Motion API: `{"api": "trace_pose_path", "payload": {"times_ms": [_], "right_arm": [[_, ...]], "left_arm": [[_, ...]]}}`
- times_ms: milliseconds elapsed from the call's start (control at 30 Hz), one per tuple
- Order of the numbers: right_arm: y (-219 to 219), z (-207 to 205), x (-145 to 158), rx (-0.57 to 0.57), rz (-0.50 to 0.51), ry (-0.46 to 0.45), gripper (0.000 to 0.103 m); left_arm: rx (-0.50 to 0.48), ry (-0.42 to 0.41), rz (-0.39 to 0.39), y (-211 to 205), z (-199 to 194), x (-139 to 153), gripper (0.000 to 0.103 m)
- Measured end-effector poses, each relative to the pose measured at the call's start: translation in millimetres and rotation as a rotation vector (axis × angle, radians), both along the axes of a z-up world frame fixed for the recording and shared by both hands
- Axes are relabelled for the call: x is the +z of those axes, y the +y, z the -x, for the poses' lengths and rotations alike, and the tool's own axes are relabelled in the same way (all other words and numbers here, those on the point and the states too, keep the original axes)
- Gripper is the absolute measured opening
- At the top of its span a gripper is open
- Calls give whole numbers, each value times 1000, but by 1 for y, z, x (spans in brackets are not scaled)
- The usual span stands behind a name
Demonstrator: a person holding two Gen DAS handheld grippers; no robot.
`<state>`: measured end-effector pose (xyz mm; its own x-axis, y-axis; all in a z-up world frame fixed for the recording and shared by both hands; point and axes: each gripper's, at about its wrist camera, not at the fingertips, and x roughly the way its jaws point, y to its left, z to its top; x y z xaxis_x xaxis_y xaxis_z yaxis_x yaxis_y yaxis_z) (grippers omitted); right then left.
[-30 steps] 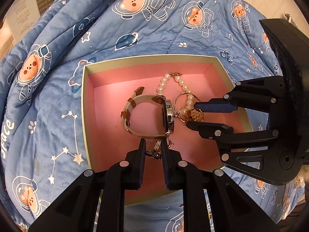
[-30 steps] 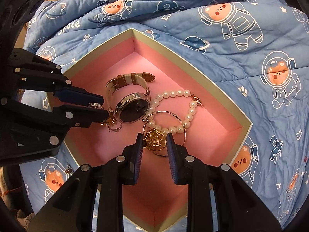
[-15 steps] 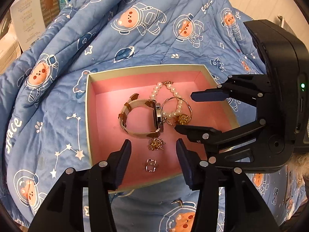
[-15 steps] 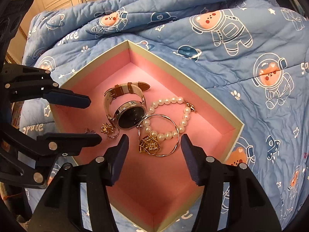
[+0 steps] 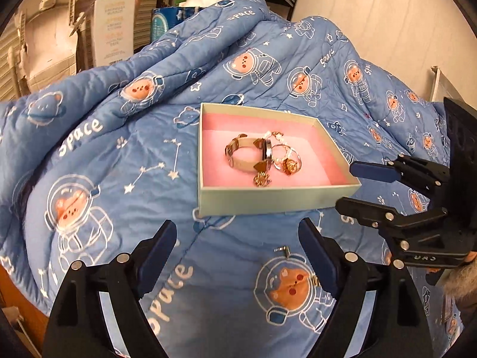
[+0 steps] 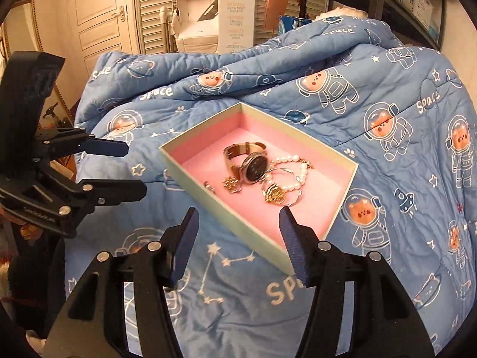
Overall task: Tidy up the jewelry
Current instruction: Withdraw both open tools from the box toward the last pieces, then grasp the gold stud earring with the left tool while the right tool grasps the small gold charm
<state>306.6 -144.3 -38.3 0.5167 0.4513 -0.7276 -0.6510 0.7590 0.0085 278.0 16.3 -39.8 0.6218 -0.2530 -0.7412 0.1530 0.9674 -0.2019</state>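
- Left wrist view: our left gripper (image 5: 237, 238) fills the bottom of the picture, its two blue-padded fingers spread wide with nothing between them; straight ahead of it, past the fingertips, a pale green box (image 5: 277, 198) with a pink lining sits on a blue quilt (image 5: 104, 155) printed with astronaut bears; inside the box lie a watch (image 5: 249, 155) with a cream strap, a pearl bracelet (image 5: 275, 135) beyond it, and gold charm pieces (image 5: 261, 179) near the front wall; a small metal hook (image 5: 282, 249) lies on the quilt between our fingers and the box; our right gripper (image 5: 347, 185) reaches in from the right, fingers parted and holding nothing, tips just beside the box's near right corner.
- Right wrist view: our right gripper (image 6: 238, 234) sits low, fingers wide apart and empty; the box (image 6: 235, 214) lies just ahead, its near wall between the fingertips; the watch (image 6: 252, 164), bracelet (image 6: 293, 167) and charms (image 6: 274, 194) rest on the lining; our left gripper (image 6: 132, 168) stands to the left, open, clear of the box.
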Motion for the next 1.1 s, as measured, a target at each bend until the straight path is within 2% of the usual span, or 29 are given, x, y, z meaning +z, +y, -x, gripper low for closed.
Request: {"api": "trace_pose_path", "payload": {"times_ms": [100,167,233,267,367,433,567,633,733,833,1000,1100], "right_arm": [[3,27,-11,16,-10,19,56],[6,41,-23,22,-18,47,53],[8,50,-34,15,-27,80,44],[8,53,-40,10,-29,90,43],[8,55,-54,-21,-28,117,41],[9,55,-61,-37,-17,120,36],[13,51,-66,-46,-13,117,33],[14,48,-67,-55,-17,118,27],[14,45,-68,-65,-20,114,17],[11,47,-68,-70,-31,109,14],[2,49,-66,-92,-51,120,14],[-5,51,-65,-103,-56,126,14]], "left_arm": [[25,0,34,3,18,-11,81],[26,-2,31,0,25,-18,80],[31,-9,14,-5,32,-22,80],[30,-13,8,-8,35,-24,80],[30,-17,-3,-13,40,-29,80],[30,-11,-7,-15,41,-33,80],[39,-5,-3,-16,44,-39,80],[43,-4,-5,-16,43,-40,80],[45,-7,3,-15,43,-41,74],[46,-4,4,-14,41,-42,68],[13,1,4,-22,36,-43,57],[-19,1,-7,-32,31,-44,54]]}}
